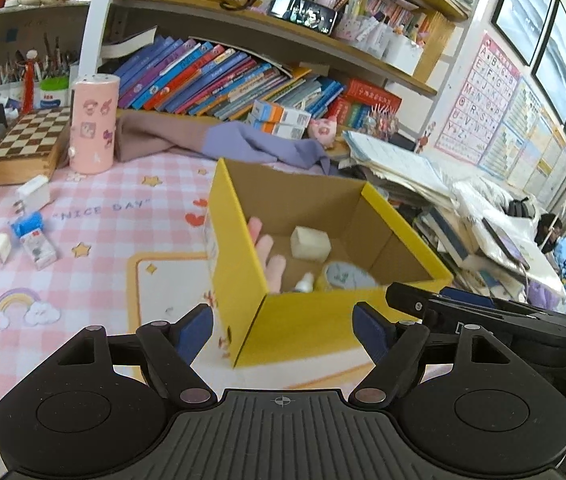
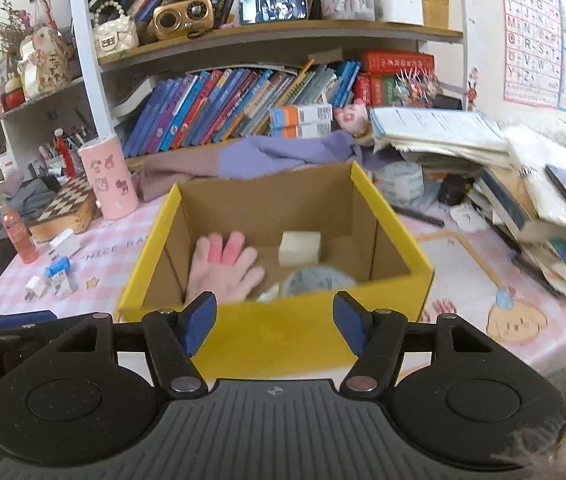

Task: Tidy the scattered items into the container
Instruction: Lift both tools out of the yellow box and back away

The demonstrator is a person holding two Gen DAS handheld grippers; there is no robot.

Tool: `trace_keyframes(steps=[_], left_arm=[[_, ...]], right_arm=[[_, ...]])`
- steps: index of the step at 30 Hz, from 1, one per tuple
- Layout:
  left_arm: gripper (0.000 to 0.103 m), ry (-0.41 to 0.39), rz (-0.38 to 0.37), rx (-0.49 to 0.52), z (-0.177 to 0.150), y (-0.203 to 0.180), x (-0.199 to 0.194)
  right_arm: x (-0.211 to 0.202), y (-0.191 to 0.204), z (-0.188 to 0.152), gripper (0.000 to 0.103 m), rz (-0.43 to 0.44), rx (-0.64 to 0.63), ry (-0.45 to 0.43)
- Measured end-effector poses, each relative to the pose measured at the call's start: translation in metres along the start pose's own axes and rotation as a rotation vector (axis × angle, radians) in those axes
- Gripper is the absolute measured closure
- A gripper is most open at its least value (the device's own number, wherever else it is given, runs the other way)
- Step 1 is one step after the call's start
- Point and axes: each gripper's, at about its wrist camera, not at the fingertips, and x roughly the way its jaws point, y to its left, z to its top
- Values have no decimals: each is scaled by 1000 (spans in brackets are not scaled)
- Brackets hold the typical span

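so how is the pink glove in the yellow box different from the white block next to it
The pink glove is soft and flat, spread on the floor of the yellow box; the white block is a firm, boxy lump standing taller. The glove is pink with two darker pink fingers, while the block is plain off-white. The glove lies by the box's left wall in the right wrist view, and the block sits nearer the back wall. Both are already inside the box.

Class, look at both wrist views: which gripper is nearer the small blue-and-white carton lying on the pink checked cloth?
Left. The left gripper sits at the yellow box's near-left corner, on the side where the carton lies. The right gripper faces the box's front wall, farther from the carton.
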Motion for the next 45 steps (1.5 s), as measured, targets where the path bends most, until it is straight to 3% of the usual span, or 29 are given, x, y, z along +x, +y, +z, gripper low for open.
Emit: trace_keyframes(steps=[10,24,32,36,45], left_arm=[[25,53,72,113,-29,6,-24],[24,107,125,67,-59,36,-62],[24,120,172,14,-71,56,-76],[15,121,209,-8,-73,65,-80],[14,105,265,-57,-76,84,-94]], right_arm=[[-27,27,-33,33,-28,5,33],[-42,65,-66,31,-14,4,91],[-40,90,-75,23,3,-44,134],[-38,98,-77,23,18,-64,148],[-34,119,-80,22,71,-110,170]])
